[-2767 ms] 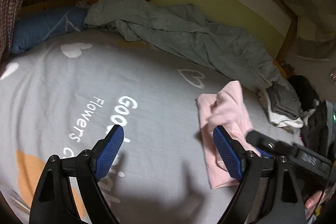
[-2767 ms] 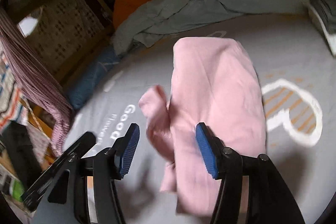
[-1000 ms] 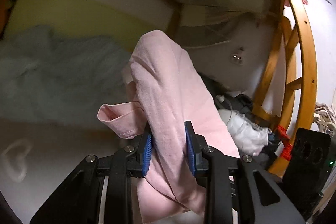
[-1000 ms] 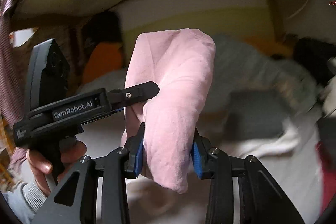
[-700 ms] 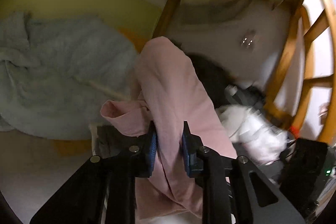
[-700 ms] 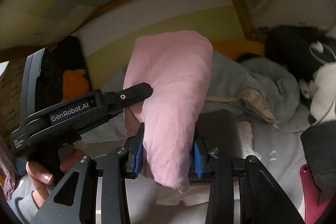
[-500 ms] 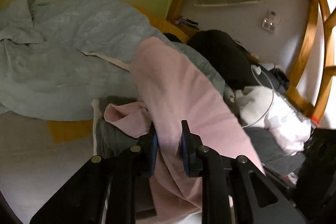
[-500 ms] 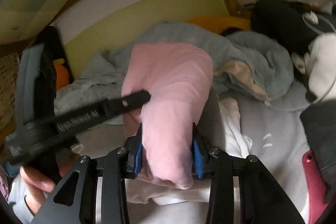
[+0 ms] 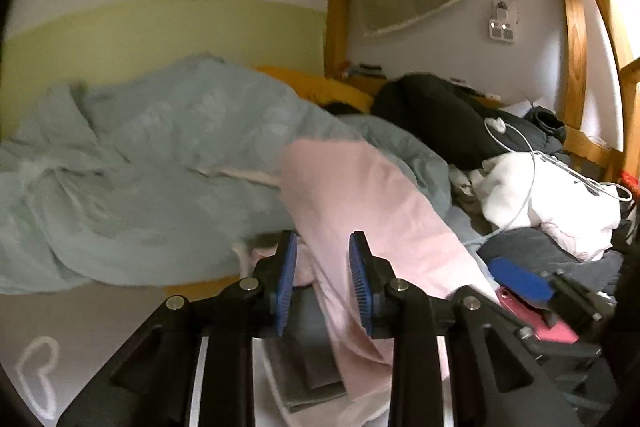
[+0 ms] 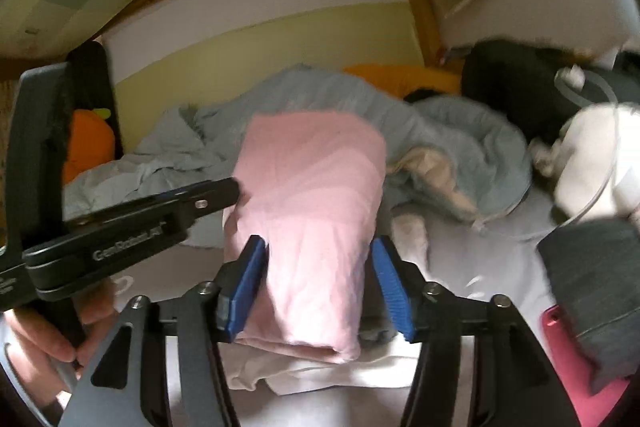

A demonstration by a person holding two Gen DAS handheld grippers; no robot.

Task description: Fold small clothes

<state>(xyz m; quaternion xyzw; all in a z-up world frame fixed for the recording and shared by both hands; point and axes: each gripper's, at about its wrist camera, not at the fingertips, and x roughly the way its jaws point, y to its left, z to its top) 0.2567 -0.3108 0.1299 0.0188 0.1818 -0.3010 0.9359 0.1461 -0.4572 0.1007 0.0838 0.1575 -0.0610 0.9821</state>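
The folded pink garment (image 9: 384, 227) (image 10: 312, 211) lies on a small stack of folded grey and white clothes (image 9: 308, 363) at the bed's far side. My left gripper (image 9: 322, 279) has its jaws apart around the garment's near edge, no longer pinching it. My right gripper (image 10: 316, 291) is open, its blue pads (image 10: 244, 287) on either side of the garment with gaps showing. The left gripper's body (image 10: 132, 227) shows in the right wrist view beside the garment.
A rumpled grey-green quilt (image 9: 140, 179) lies behind the stack. A black bag (image 9: 440, 119), white clothes with a cable (image 9: 544, 195), dark grey clothes (image 10: 592, 287) and a pink-red phone (image 10: 560, 323) lie to the right. Wooden bed frame posts (image 9: 576, 27) stand at the right.
Both grippers carried the pink garment across to the stack, lowered it there, and have now opened, letting go of it.
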